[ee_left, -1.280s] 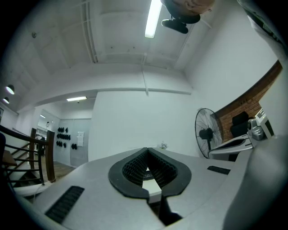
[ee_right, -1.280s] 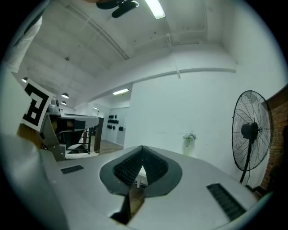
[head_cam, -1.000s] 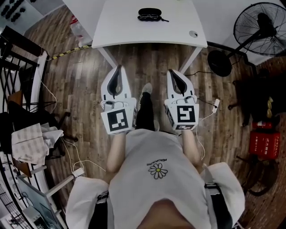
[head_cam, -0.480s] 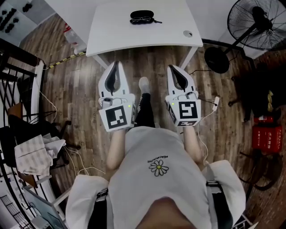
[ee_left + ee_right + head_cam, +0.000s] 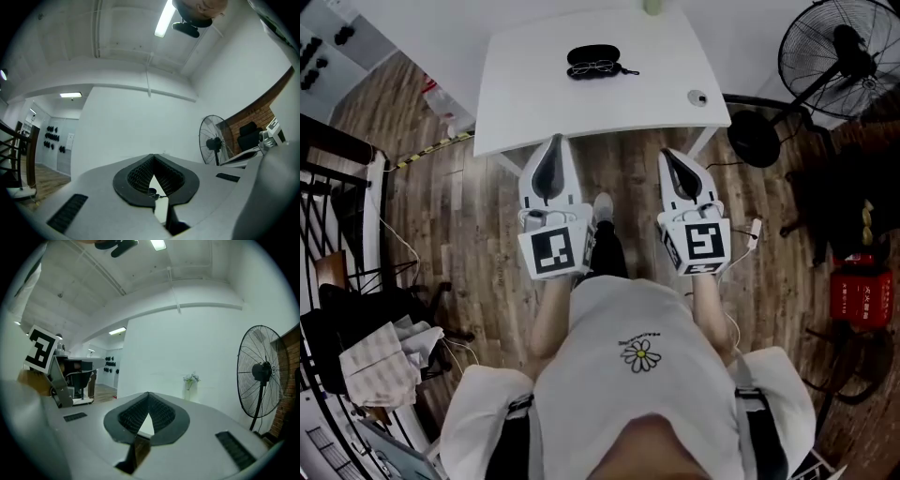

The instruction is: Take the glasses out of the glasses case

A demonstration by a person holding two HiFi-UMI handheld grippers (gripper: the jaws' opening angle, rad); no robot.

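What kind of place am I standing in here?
Probably an indoor workroom or studio: a white table holding a glasses case, a pedestal fan and a wood-plank floor.

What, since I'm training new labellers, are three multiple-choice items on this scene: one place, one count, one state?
1. The black oval glasses case lies: A on the white rectangular table; B on the wooden floor; C under the table.
2. Black pedestal fans in the head view: A one; B two; C three.
3. Jaws of the right gripper are: A wide open; B shut, empty; C shut on the case.
1A: it sits on the tabletop. 2A: only one is visible. 3B: tips meet, nothing between.
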